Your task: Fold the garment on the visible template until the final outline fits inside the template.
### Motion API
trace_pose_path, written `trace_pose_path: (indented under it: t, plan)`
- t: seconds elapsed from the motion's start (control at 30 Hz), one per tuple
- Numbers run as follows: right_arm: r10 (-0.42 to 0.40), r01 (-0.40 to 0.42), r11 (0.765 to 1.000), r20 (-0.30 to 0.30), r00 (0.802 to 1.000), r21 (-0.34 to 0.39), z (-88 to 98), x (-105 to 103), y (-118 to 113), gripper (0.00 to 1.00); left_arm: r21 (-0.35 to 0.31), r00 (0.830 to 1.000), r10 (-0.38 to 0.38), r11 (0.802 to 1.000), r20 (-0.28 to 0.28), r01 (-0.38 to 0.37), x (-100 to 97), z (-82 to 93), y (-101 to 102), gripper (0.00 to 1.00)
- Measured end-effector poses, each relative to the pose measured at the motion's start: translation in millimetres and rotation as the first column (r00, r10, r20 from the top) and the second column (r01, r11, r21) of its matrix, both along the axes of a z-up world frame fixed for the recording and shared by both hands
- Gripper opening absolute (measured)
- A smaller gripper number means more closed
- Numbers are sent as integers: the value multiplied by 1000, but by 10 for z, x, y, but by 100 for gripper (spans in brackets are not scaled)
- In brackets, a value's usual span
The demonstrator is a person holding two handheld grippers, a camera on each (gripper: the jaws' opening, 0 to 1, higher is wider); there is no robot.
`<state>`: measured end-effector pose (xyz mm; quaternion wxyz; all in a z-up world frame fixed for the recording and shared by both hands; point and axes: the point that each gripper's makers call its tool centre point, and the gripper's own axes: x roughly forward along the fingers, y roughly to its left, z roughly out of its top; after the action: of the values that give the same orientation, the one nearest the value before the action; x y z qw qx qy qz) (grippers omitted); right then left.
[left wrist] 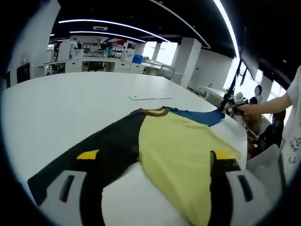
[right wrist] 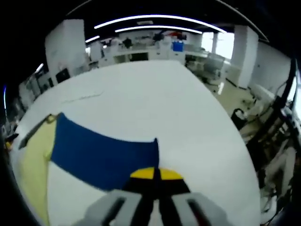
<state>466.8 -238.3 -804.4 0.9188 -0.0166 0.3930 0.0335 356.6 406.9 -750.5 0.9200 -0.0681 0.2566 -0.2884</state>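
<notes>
The left gripper (left wrist: 150, 181) rises from the bottom of the left gripper view with its two grey, yellow-tipped jaws spread wide apart, one low on the left and the other low on the right, and nothing is pinched between them; the garment passes over and between them. The garment (left wrist: 181, 155) is a T-shirt in three colours, lying flat on the white table (left wrist: 70, 103) through the centre and lower half of that frame: a yellow body in the middle, a black sleeve (left wrist: 101, 153) stretching toward the lower left, and a blue sleeve (left wrist: 197, 115) reaching to the right of centre, with a brownish collar at its upper end. The right gripper (left wrist: 229, 107) appears at the right edge of that view, held by a person's hand (left wrist: 249, 109), at the far tip of the blue sleeve. In the right gripper view, the right gripper (right wrist: 154, 181) comes up from the bottom centre with its yellow-tipped jaws pressed together on the edge of the blue sleeve (right wrist: 101, 153), which spreads from the centre to the left of the frame, with the yellow body at the far left. A flat white template sheet (left wrist: 150, 97) lies on the table just beyond the collar, above centre in the left gripper view. Desks and ceiling lights fill the background across the top.
</notes>
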Motion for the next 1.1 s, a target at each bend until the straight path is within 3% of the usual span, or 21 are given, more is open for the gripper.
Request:
trace_pose_path:
  t: [0.1, 0.3, 0.43, 0.5, 0.7, 0.87, 0.97, 1.1]
  plan:
    - [5, -5, 1000, 1, 1000, -14, 24, 47, -35, 0, 0, 1000, 3, 1000, 1, -3, -4, 6, 2, 93]
    - [-22, 22, 999, 18, 1000, 36, 146, 112, -52, 0, -1, 1000, 6, 1000, 6, -6, -16, 26, 17, 93]
    - [-36, 35, 997, 24, 999, 75, 118, 208, -122, 0, -5, 1000, 10, 1000, 14, -10, -15, 43, 13, 93]
    - [-40, 37, 996, 24, 999, 85, 186, 106, -25, 0, -7, 1000, 9, 1000, 16, -9, -19, 51, 2, 93]
    - [-48, 46, 983, 12, 999, 176, 253, 93, 28, 0, -10, 1000, -2, 1000, 22, 3, -41, 67, -29, 93]
    - [-52, 50, 965, 3, 999, 259, 429, -66, 311, 0, -20, 999, -6, 1000, 33, 6, -50, 102, -45, 93]
    - [-42, 46, 916, -18, 999, 398, 565, -109, 621, 0, -22, 999, -13, 1000, 44, 14, -51, 134, -65, 93]
    - [-3, 12, 889, -20, 1000, 458, 699, -110, 964, 0, -14, 998, -28, 1000, 55, 28, -54, 163, -96, 92]
